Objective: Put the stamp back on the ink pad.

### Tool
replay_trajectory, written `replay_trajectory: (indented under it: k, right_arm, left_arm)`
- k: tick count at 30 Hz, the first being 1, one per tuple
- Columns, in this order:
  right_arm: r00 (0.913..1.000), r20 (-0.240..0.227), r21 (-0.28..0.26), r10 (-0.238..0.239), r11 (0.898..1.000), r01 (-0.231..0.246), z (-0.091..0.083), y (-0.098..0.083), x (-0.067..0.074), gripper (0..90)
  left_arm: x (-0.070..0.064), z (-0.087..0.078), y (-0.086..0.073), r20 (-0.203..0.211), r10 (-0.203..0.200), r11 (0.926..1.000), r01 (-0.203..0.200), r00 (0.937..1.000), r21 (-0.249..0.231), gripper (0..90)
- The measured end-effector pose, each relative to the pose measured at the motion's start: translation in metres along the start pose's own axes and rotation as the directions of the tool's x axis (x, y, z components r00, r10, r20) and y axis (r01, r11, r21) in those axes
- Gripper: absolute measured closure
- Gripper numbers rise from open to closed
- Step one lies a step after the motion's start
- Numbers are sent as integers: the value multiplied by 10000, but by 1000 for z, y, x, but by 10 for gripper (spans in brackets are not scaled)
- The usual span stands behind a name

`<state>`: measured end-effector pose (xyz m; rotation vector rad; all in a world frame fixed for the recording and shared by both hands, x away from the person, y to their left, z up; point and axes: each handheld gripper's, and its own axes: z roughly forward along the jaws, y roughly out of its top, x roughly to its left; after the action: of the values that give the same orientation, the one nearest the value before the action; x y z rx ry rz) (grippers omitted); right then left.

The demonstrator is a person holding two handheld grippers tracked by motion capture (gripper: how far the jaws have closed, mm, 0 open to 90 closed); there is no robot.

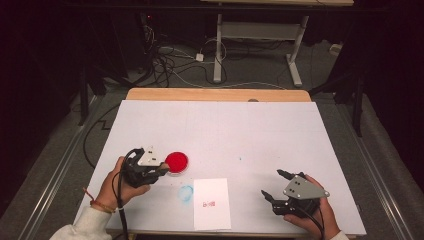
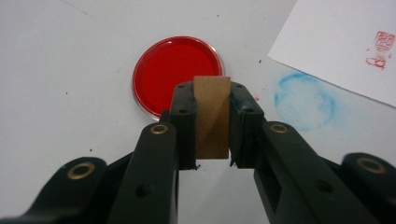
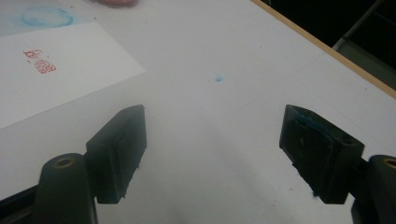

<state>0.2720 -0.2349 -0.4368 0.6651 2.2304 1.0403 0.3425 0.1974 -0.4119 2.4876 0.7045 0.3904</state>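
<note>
My left gripper (image 2: pixel 212 100) is shut on a small brown wooden stamp block (image 2: pixel 212 116), held between its two pads just over the near edge of a round red ink pad (image 2: pixel 175 70). In the high view that gripper (image 1: pixel 162 168) sits at the left edge of the red ink pad (image 1: pixel 177 161). A white sheet of paper (image 1: pixel 212 202) with a red stamped mark (image 1: pixel 209 204) lies near the front edge. The paper (image 2: pixel 345 42) and its red mark (image 2: pixel 380 49) lie to the right in the left gripper view. My right gripper (image 1: pixel 272 184) stands open over bare table, nothing between its pads (image 3: pixel 123 144).
A faint blue ring stain (image 1: pixel 186 193) marks the white table top (image 1: pixel 225 130) between the ink pad and the paper. A small blue speck (image 3: pixel 218 78) lies farther out. Cables and a desk frame (image 1: pixel 257 35) stand on the floor beyond the wooden far edge (image 1: pixel 217 94).
</note>
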Motion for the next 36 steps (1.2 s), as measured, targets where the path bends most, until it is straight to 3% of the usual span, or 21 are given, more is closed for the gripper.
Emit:
replay_trajectory:
  k: [5, 9, 14, 18, 20, 22, 24, 27, 31, 33, 34, 36]
  right_arm:
    - [10000, -73, 128, -21, 9999, 22, 2, -1, 1, 236]
    - [10000, -68, 171, 22, 9999, -21, 2, -3, 0, 237]
    - [10000, -90, 184, 19, 9998, -17, 0, -4, 1, 239]
    - [10000, -83, 193, 24, 9998, -22, -1, -4, 1, 242]
    - [9999, -97, 215, 46, 9998, -44, 0, -5, 1, 242]
    - [9999, -146, 249, 23, 9997, -20, 0, -5, 1, 242]
    - [9999, -149, 276, 33, 9996, -29, 0, -4, 2, 242]
    - [9999, -161, 275, 21, 9996, -16, 0, -4, 2, 242]
    - [9999, -144, 272, 41, 9996, -37, 0, -5, 1, 242]
    - [9999, -158, 276, -4, 9996, 8, 0, -5, 1, 241]
    - [9999, -140, 274, 5, 9996, -1, 0, -5, 2, 241]
    - [9999, -140, 241, 7, 9997, -4, 0, -5, 1, 241]
  left_arm:
    - [13, 19, 16, 827, -23, 9945, -63, 9966, 1047, 729]
    - [18, 32, 28, 1075, 141, 9860, -317, 9941, 1640, 728]
    - [24, 42, 37, 1166, 106, 9801, -335, 9931, 1959, 715]
    - [27, 45, 40, 1132, 201, 9808, -415, 9934, 1905, 725]
    - [27, 46, 41, 877, 248, 9833, -401, 9958, 1774, 734]
    - [27, 46, 41, 1141, 161, 9857, -350, 9933, 1650, 735]
    - [26, 48, 43, 853, 321, 9845, -463, 9958, 1693, 735]
    - [25, 50, 44, 990, 302, 9854, -462, 9946, 1637, 734]
    - [27, 50, 42, 1000, 56, 9876, -212, 9950, 1555, 731]
    - [27, 49, 41, 897, -93, 9886, -43, 9959, 1503, 656]
    - [26, 49, 40, 958, -99, 9895, -41, 9954, 1444, 672]
    - [26, 46, 40, 704, -153, 9920, 63, 9974, 1263, 643]
